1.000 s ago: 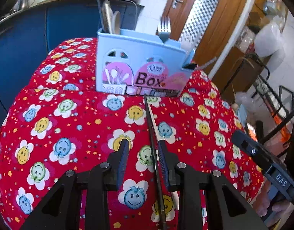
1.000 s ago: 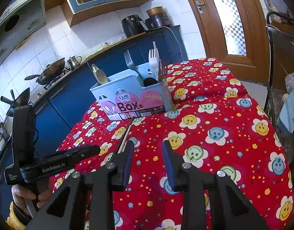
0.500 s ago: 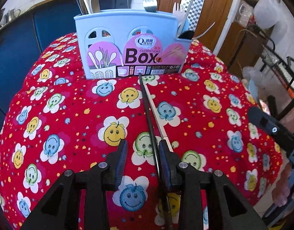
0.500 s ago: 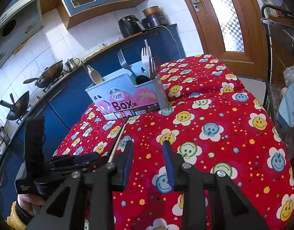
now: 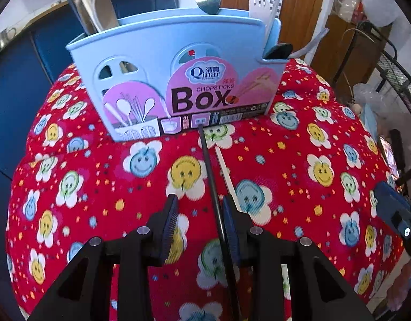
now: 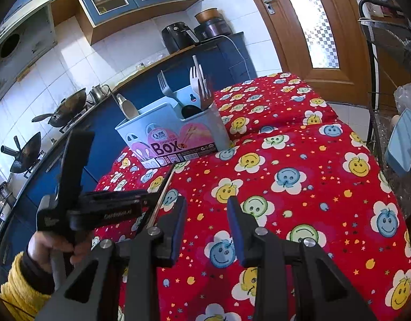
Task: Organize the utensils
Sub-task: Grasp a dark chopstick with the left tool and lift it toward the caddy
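A light blue utensil box [image 5: 141, 61] labelled "Chopsticks Box" stands on the red flowered cloth [image 5: 299, 176], holding forks, spoons and a dark stick. A black chopstick [image 5: 209, 168] and a white chopstick [image 5: 227, 174] lie on the cloth, their tips at the box's base. My left gripper [image 5: 198, 214] hovers open over them. The black chopstick runs between its fingers, close to the right pad, and the white one passes under that finger. My right gripper [image 6: 206, 224] is open over bare cloth, nothing between its fingers. The box [image 6: 173, 139] stands beyond it.
A person's hand in a yellow sleeve [image 6: 21, 289] holds the left gripper at the table's left edge. Blue kitchen counters with woks [image 6: 66, 109] stand behind the table, a wooden door [image 6: 299, 26] to the right. A metal rack [image 6: 392, 61] stands beyond the table's right edge.
My left gripper has moved forward along the chopsticks toward the box, which now looms larger and squarer in its view. The right gripper has barely moved.
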### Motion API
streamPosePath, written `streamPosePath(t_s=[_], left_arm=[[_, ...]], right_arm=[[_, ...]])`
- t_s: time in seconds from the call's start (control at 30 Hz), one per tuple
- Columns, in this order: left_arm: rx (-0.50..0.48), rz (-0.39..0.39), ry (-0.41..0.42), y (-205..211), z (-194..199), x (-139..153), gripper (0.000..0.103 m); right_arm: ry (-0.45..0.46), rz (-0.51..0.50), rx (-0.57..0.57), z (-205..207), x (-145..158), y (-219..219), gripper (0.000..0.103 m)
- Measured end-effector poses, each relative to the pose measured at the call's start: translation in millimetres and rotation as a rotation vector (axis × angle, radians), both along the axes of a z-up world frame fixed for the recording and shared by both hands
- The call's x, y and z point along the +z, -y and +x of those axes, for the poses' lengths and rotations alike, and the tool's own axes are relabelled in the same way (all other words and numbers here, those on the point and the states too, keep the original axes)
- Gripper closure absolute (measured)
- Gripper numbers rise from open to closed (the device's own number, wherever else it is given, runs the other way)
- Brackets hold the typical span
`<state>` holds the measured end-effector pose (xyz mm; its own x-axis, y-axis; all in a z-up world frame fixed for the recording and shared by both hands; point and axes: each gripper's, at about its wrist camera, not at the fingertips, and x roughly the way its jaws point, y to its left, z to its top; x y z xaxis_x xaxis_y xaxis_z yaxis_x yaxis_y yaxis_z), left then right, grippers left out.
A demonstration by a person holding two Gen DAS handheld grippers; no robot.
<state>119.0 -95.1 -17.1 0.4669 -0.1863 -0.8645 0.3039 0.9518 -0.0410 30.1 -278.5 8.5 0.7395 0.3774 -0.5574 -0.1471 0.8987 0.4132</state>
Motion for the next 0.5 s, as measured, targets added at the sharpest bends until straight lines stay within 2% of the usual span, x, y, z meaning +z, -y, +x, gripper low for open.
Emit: streamPosePath(t_s=[0.13, 0.2, 0.3, 0.37, 0.5], left_arm=[[0.0, -0.001, -0.026, 2, 11, 2, 0.074], [0.01, 0.002, -0.034, 1, 16, 3, 0.085], [0.024, -0.023, -0.051, -3, 20, 3, 0.095], [0.042, -0.065, -0.061, -11, 21, 3, 0.098], [0.086, -0.164, -0.063, -31, 15, 5, 0.098]], right_arm=[[-0.002, 0.004, 0.002, 0, -1, 1, 0.069], [-0.006, 0.005, 0.004, 1, -1, 0, 0.069], [-0.008, 0.003, 0.009, 1, -1, -1, 0.069], [-0.009, 0.0, 0.013, 2, 0, -3, 0.069], [-0.016, -0.015, 0.023, 4, 2, -7, 0.069]])
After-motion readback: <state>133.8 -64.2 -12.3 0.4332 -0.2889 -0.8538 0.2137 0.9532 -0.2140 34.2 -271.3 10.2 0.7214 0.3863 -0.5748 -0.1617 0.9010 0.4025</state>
